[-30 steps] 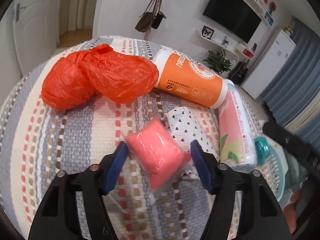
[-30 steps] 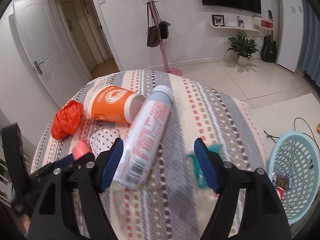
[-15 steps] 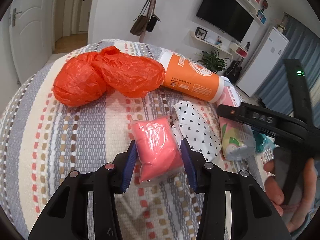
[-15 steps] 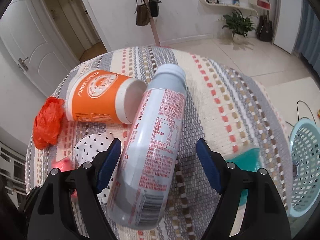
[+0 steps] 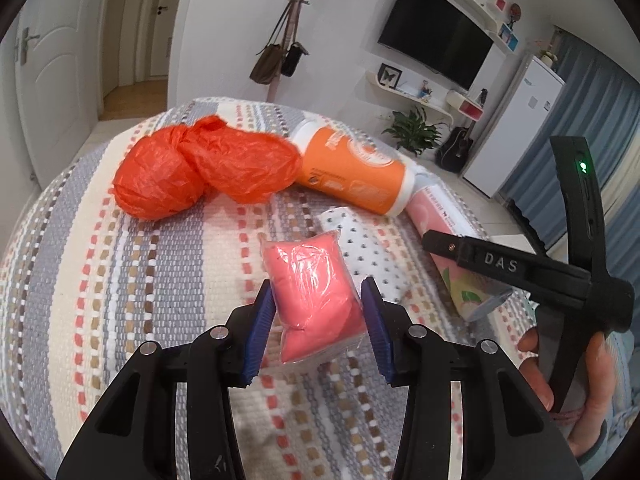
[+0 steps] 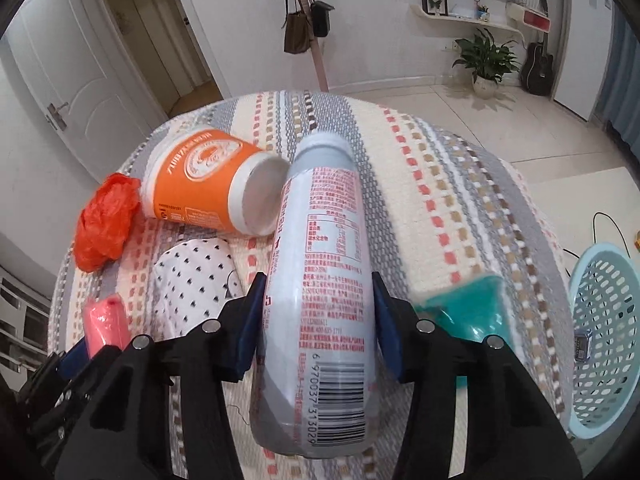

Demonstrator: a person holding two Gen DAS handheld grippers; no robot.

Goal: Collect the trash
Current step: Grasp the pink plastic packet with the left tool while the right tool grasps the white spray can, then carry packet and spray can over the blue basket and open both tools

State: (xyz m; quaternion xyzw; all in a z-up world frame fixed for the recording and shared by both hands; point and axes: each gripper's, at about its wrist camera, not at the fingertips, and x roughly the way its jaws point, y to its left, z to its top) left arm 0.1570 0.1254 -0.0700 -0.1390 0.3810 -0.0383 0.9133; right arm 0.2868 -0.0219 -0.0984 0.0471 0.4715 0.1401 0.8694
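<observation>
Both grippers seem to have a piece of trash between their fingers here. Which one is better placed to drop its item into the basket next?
Right. The right gripper clamps the bottle, with the blue basket on its right. The left gripper, around the pink packet, shows no basket.

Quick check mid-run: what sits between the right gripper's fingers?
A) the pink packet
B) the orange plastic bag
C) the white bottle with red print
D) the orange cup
C: in the right wrist view the right gripper has its blue pads against both sides of the white bottle.
</observation>
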